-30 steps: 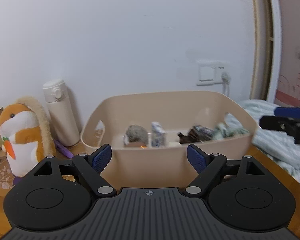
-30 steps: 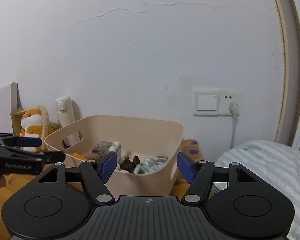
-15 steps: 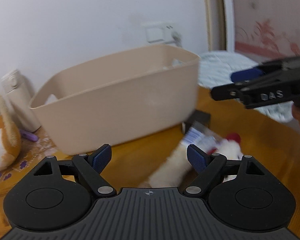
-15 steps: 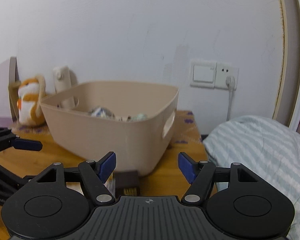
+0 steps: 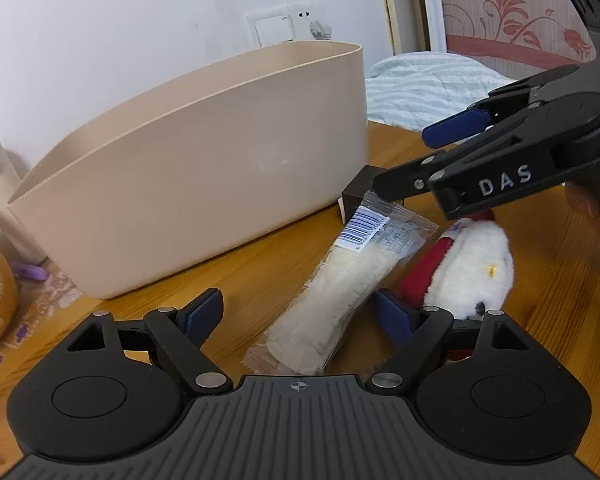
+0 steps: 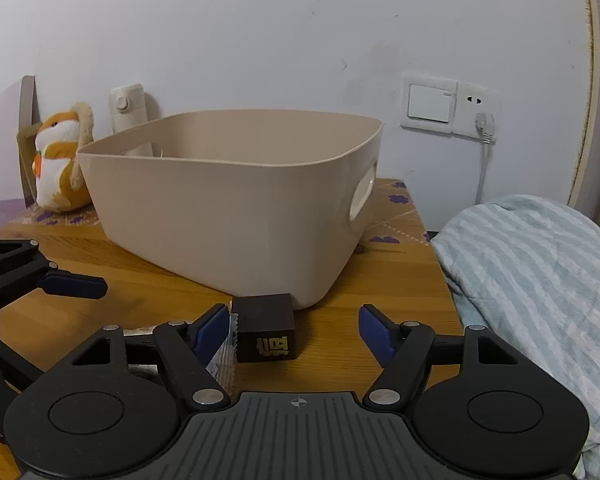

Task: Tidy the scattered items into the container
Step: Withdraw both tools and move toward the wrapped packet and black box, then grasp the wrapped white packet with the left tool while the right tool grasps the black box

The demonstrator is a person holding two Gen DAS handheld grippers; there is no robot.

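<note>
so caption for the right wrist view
Open right gripper lines up on a small dark box beside the beige bin.

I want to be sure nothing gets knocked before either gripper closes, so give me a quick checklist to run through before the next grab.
1. Left gripper open wide enough: ok, jaws apart around the clear packet.
2. Packet centred between the jaws: not ok, it lies nearer the right finger.
3. White plush toy clear of the left jaws: not ok, it lies right against the packet.
4. Right gripper open: ok, the dark box sits between its jaws, nearer the left one.
5. Grippers clear of each other: cannot tell, they work close together.
6. Room in the beige container: cannot tell, its inside is hidden.
</note>
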